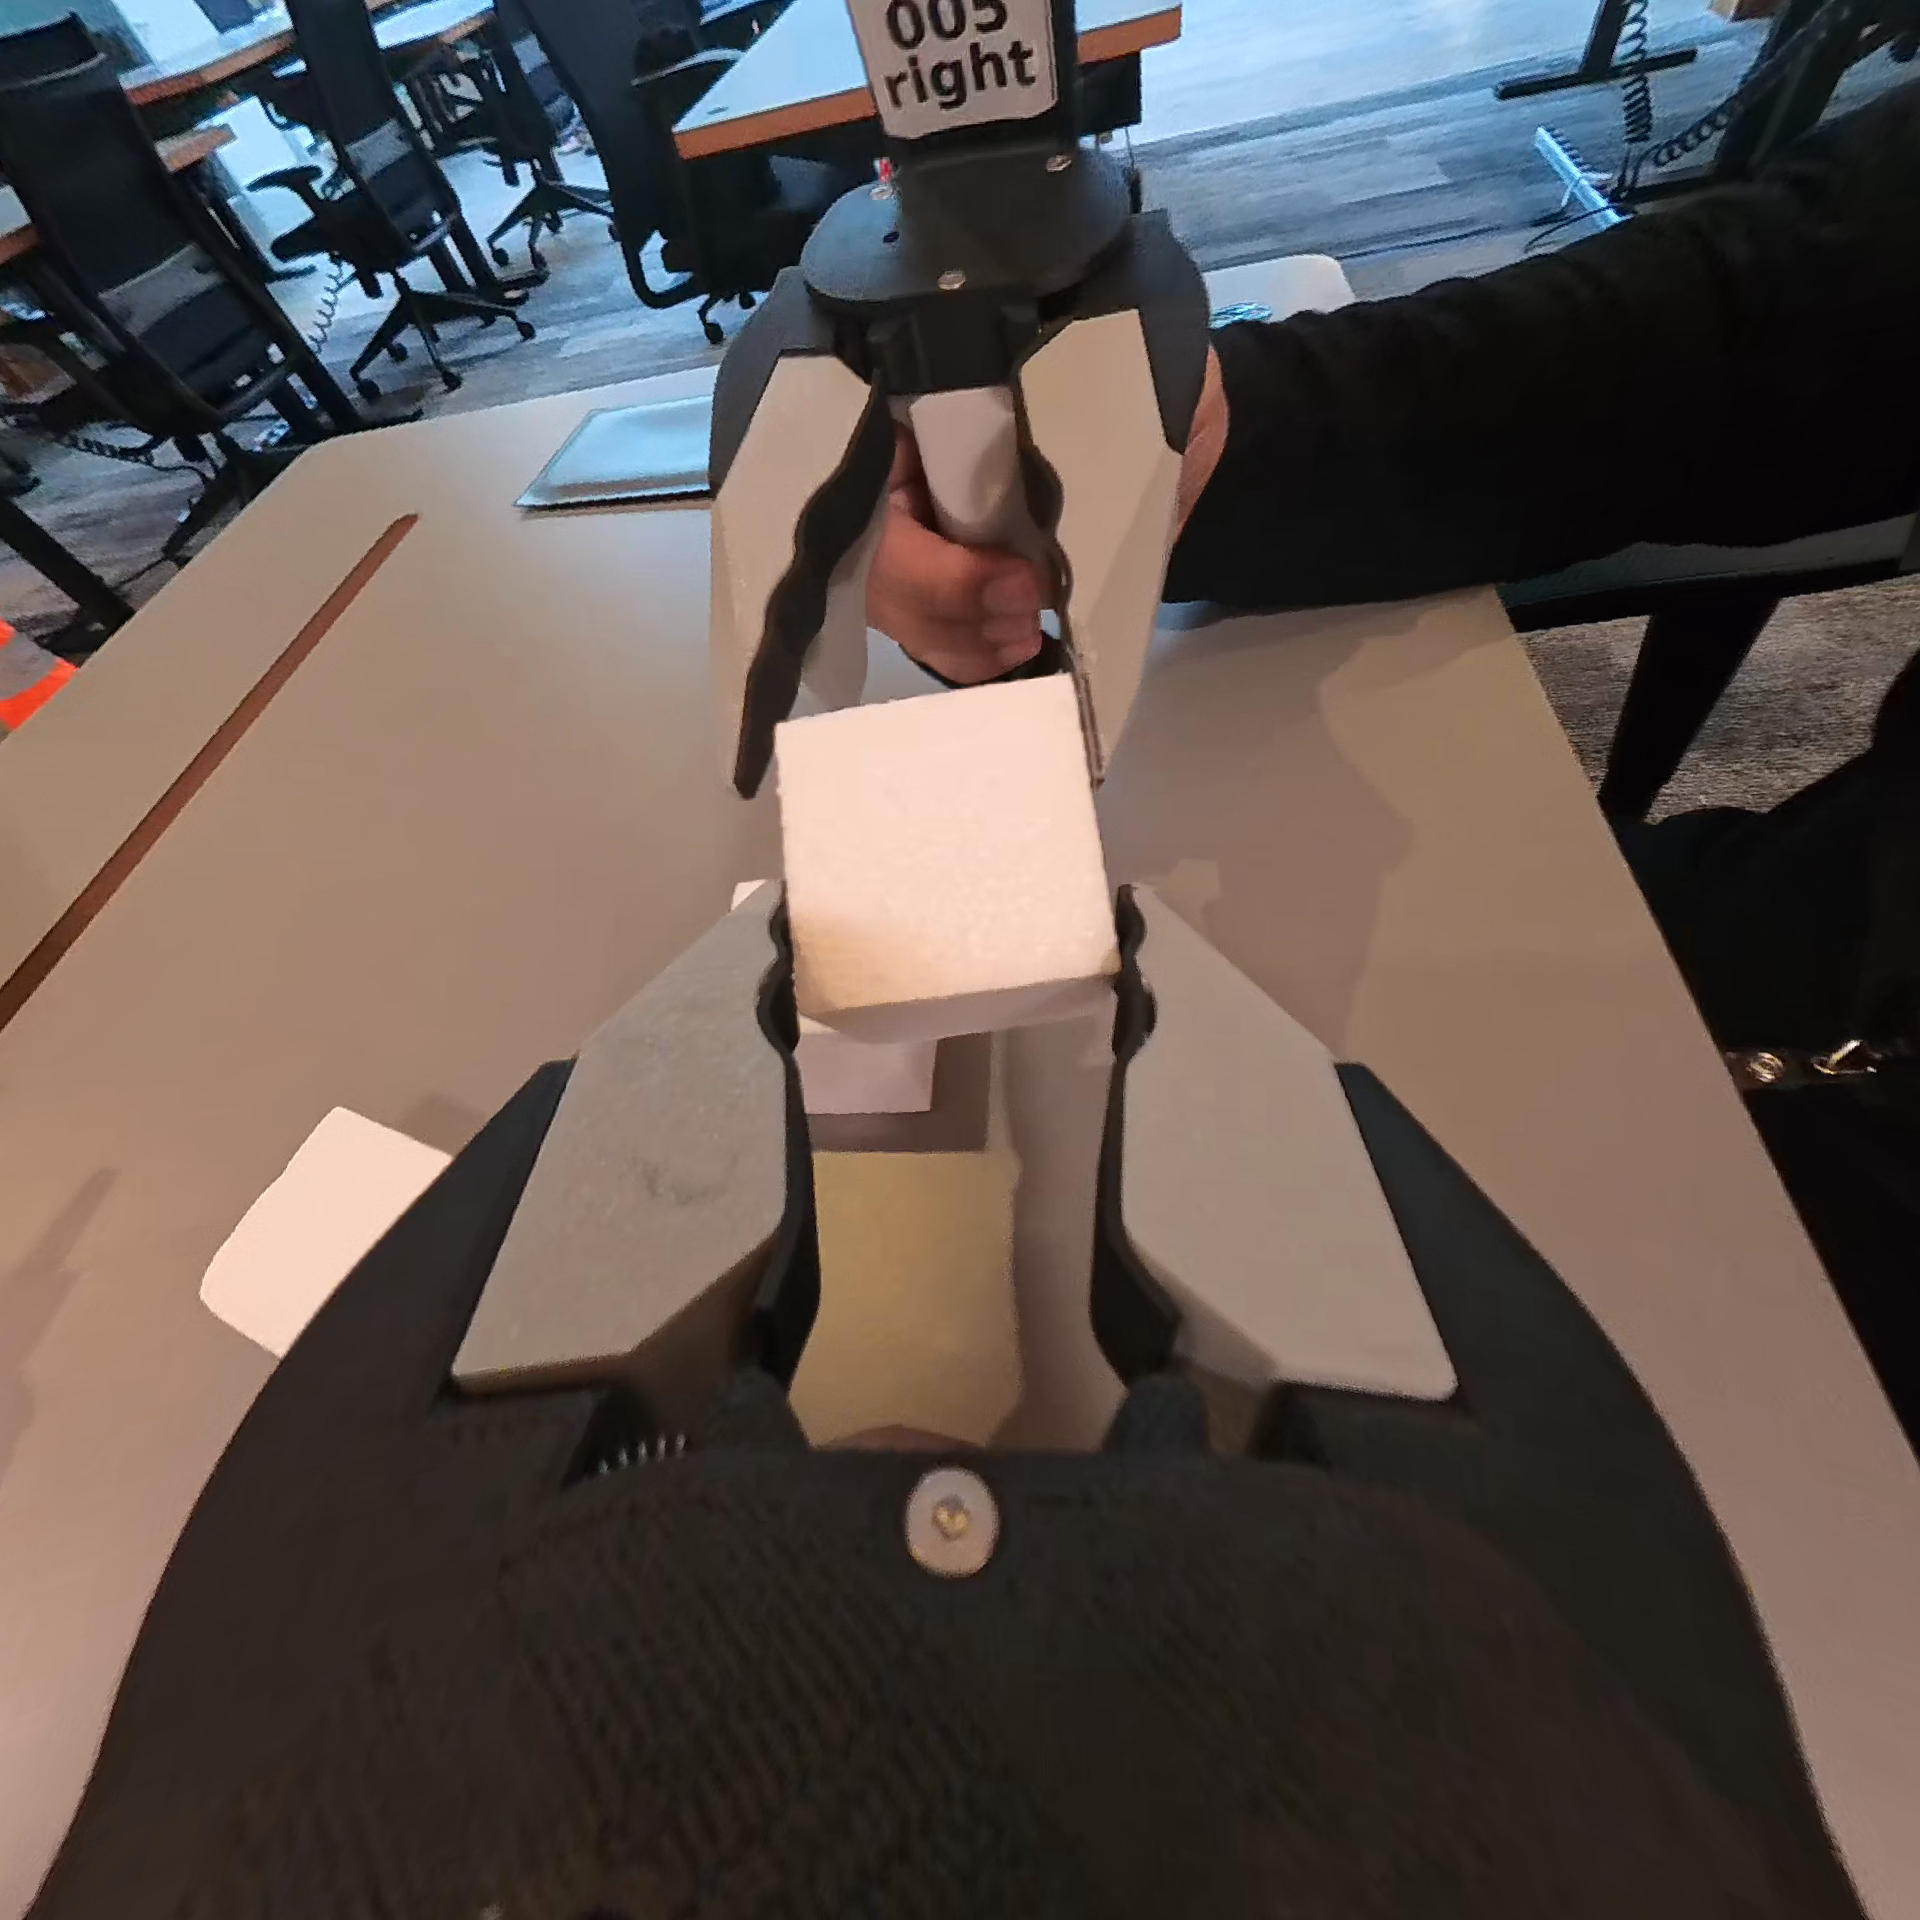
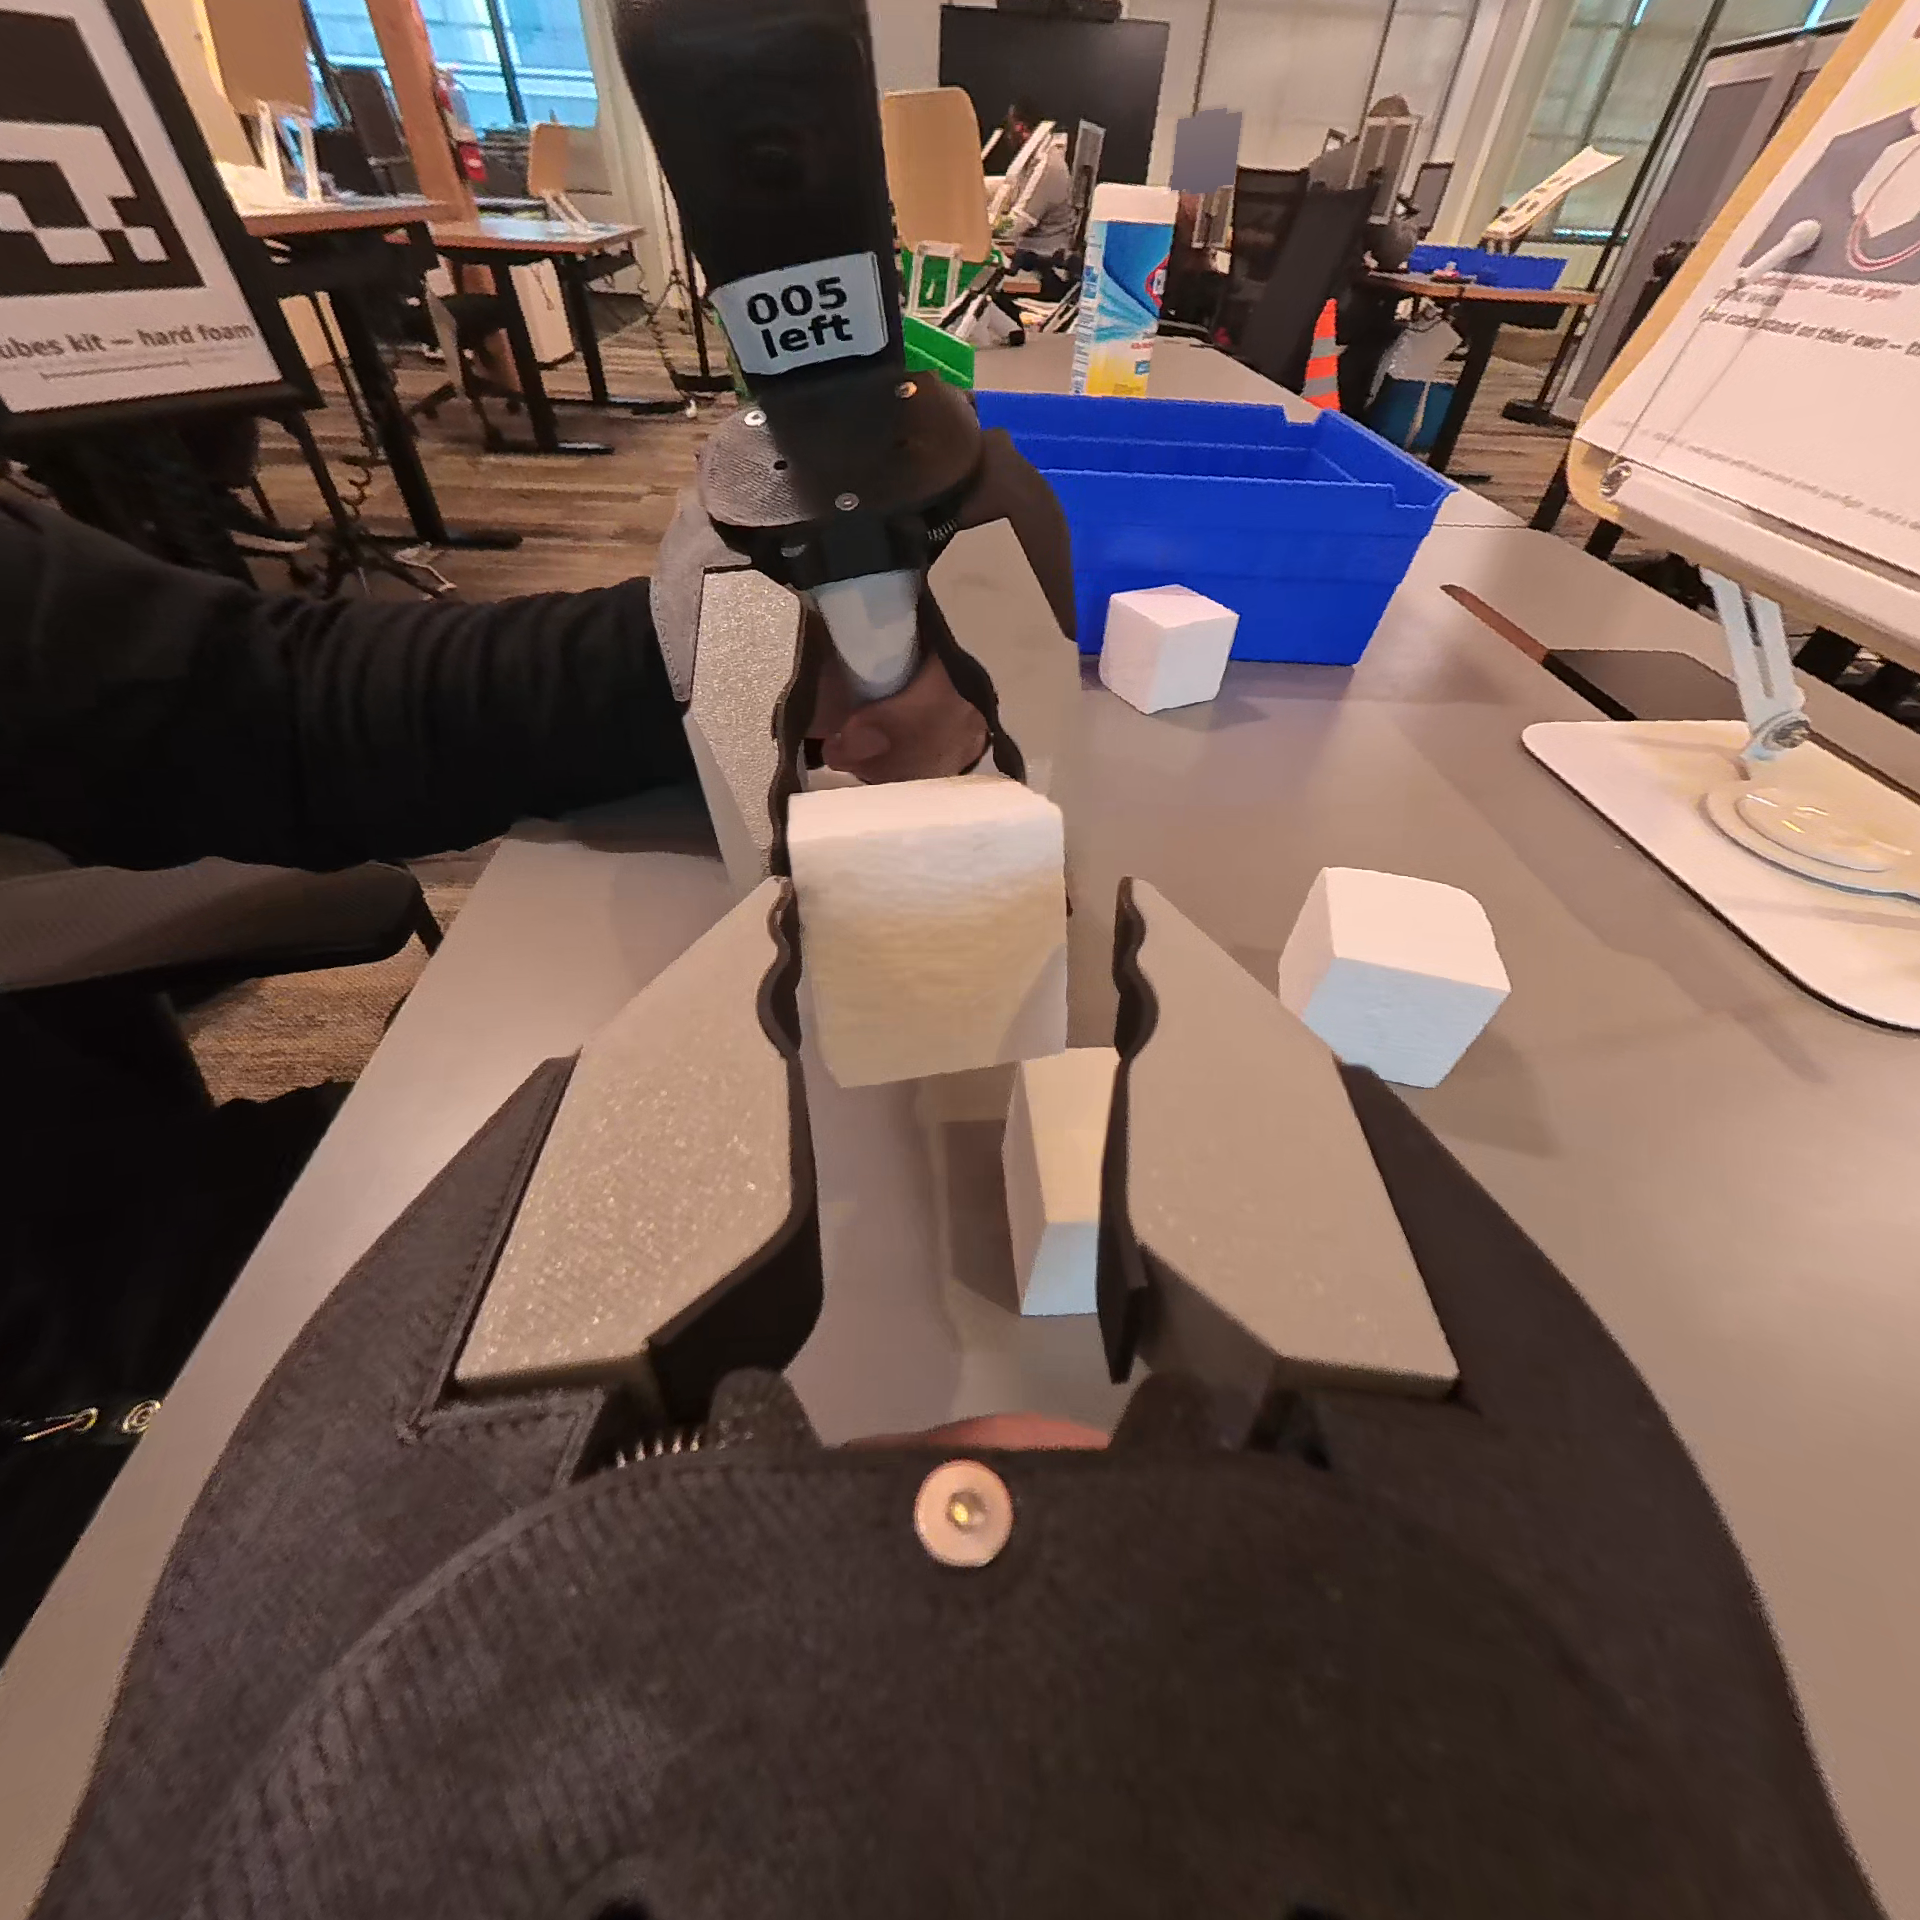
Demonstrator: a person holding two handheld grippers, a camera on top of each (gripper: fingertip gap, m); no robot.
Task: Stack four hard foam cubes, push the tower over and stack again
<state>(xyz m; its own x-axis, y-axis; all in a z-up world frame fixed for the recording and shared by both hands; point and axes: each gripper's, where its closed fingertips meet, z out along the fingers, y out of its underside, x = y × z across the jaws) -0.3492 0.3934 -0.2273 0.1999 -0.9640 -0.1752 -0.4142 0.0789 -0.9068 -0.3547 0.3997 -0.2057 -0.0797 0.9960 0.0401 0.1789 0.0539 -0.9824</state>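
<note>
cubes (image 2: 930, 935): white foam
my grippers (image 1: 951, 971): black, grey pads
bin (image 2: 1226, 499): blue
surface (image 2: 1558, 1247): grey

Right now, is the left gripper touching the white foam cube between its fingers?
Touching: left wrist view shows the left gripper fingertips pressing the white foam cube.

an open-plan office used for lab work: rows of desks (image 1: 935, 62) with black swivel chairs (image 1: 395, 208) on carpet, people at monitors (image 2: 1039, 197) farther back, a blue bin (image 2: 1226, 520) and a document stand (image 2: 1766, 416) on the grey surface (image 2: 1558, 1195).
</note>
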